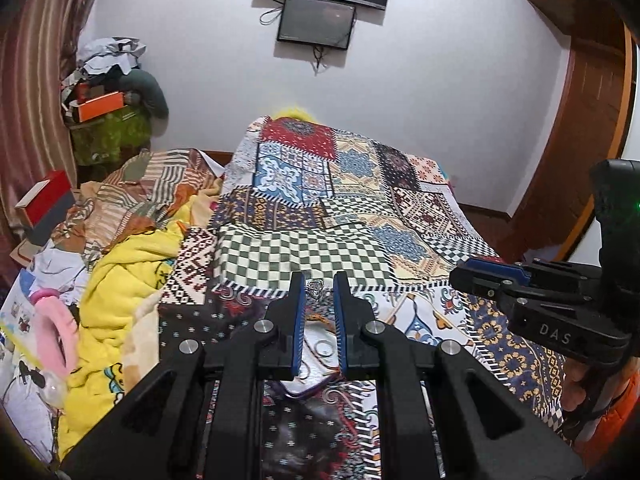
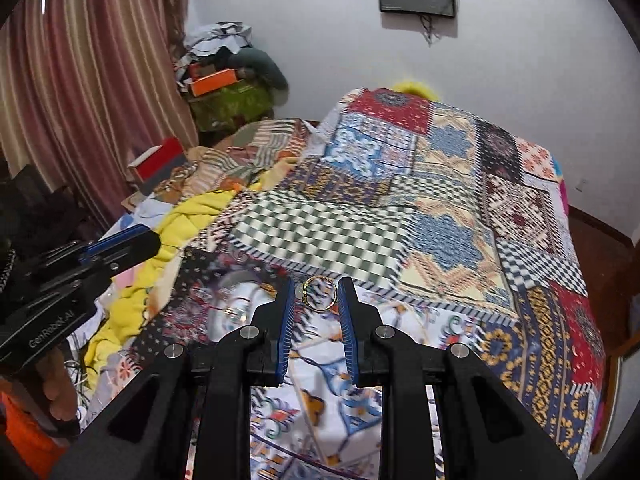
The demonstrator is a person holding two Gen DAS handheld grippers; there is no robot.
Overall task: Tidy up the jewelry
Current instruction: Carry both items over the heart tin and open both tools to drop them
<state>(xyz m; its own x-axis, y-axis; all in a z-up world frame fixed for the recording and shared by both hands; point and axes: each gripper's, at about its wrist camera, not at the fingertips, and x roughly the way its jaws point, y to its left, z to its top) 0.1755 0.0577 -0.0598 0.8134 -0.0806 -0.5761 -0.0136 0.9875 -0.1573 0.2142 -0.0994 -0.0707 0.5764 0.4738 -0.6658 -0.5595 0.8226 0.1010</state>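
In the right wrist view, a gold ring (image 2: 320,294) with a pale stone sits across the tips of my right gripper (image 2: 318,286), which is shut on it above the patchwork bedspread (image 2: 440,240). In the left wrist view, a small silver jewelry piece (image 1: 316,287) is pinched between the blue pads of my left gripper (image 1: 319,282), just over the bed. The right gripper (image 1: 472,270) is level with it at the right edge. From the right wrist, the left gripper (image 2: 150,242) shows at the left. Another small gold piece (image 2: 232,313) lies blurred on the sheet.
A yellow blanket (image 1: 120,272) and striped cloths are heaped on the bed's left side, beside a red box (image 1: 48,200). A cluttered stand with an orange box (image 1: 100,106) fills the far corner by the curtain. A wooden door (image 1: 580,128) is at the right.
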